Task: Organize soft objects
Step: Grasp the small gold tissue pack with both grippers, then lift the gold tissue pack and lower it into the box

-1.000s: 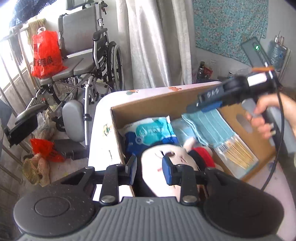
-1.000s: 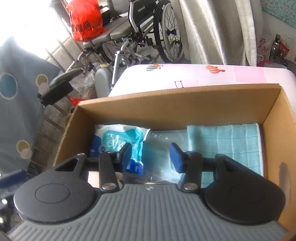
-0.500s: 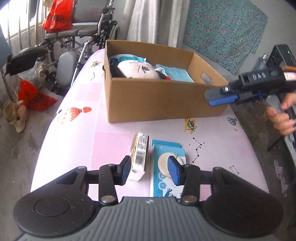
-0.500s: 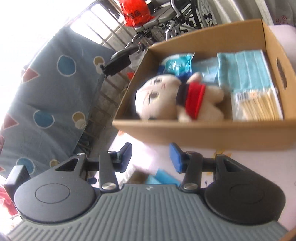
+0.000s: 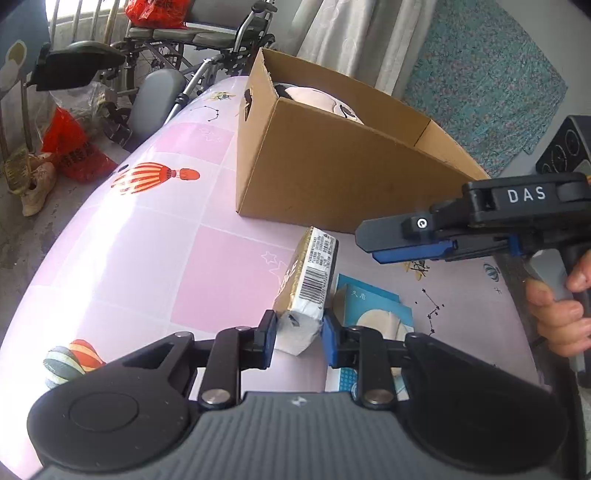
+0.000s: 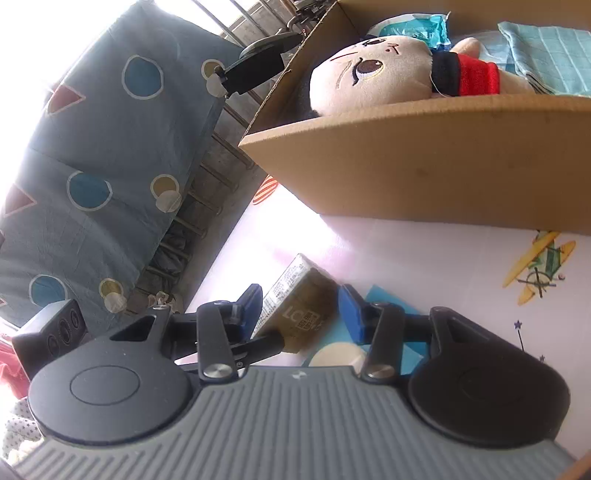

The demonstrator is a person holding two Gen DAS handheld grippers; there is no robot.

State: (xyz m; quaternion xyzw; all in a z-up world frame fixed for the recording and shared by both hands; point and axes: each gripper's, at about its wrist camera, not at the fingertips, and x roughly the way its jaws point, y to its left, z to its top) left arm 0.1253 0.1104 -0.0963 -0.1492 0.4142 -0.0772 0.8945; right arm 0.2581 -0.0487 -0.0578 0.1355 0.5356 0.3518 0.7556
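Observation:
A gold and white tissue pack (image 5: 310, 284) stands on edge on the pink table (image 5: 147, 258), leaning on a flat blue packet (image 5: 373, 310). My left gripper (image 5: 298, 334) has a jaw on each side of the pack's near end, touching it. My right gripper (image 6: 301, 308) is open and hovers above the same pack (image 6: 295, 306); it also shows in the left wrist view (image 5: 406, 247). The cardboard box (image 5: 332, 177) behind holds a plush doll (image 6: 376, 77), a blue wipes pack (image 6: 413, 26) and a teal cloth (image 6: 550, 55).
A wheelchair (image 5: 177, 48) and red bags (image 5: 74, 147) stand on the floor beyond the table's far left edge. A patterned blue sheet (image 6: 92, 166) hangs at the left. A dark device (image 5: 565, 144) stands at the right.
Both grippers left the box and came down to the table in front of it. My left gripper moved onto the tissue pack and narrowed around it. My right gripper came over the pack.

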